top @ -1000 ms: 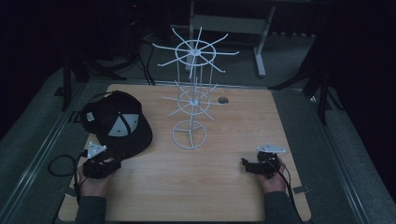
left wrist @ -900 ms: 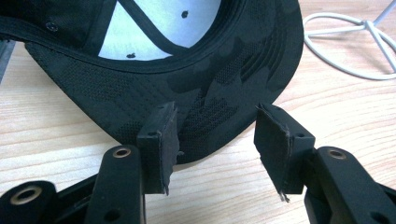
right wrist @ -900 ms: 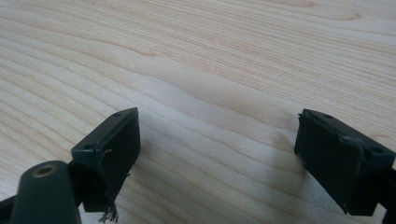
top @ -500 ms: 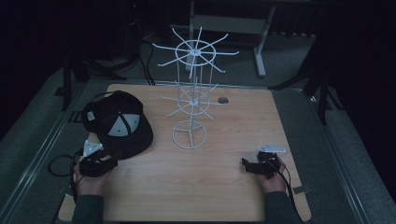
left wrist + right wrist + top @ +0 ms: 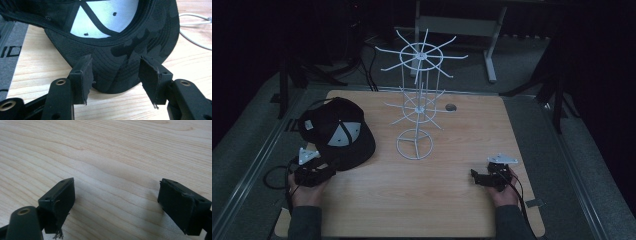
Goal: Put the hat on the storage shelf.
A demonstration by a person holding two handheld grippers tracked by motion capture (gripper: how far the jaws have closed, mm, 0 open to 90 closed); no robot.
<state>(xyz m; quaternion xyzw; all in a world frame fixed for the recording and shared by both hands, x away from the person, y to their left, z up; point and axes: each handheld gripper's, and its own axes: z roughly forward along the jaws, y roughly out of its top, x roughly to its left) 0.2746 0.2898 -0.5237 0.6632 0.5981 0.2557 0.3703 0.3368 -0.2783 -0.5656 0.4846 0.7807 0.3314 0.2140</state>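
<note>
The left gripper [image 5: 115,77] is sitting with its fingers [image 5: 81,75] spread wide, one on either side of the rounded front edge of a black cap's brim [image 5: 125,62], the brim's edge lying between them without either pad clearly touching it. The cap [image 5: 337,131] is resting upside down on the wooden table [image 5: 452,210] near its left edge, its pale inner panels facing up, and in the high view the left gripper [image 5: 319,172] is lying just beside the brim, held low by the person's left hand [image 5: 304,190].

The right gripper [image 5: 116,202] is also holding its fingers [image 5: 61,200] spread well apart, with bare wood grain between them and nothing pinched. In the high view the right gripper [image 5: 484,177] is lying low over the table near the front right, held by the right hand [image 5: 504,187], well apart from the cap.

Between the two, toward the middle of the table, a white wire display rack [image 5: 418,100] is standing upright on its ring base, with two tiers of spokes reaching outward. A small round hole [image 5: 451,107] is showing in the tabletop just behind and to the right of the rack.
</note>
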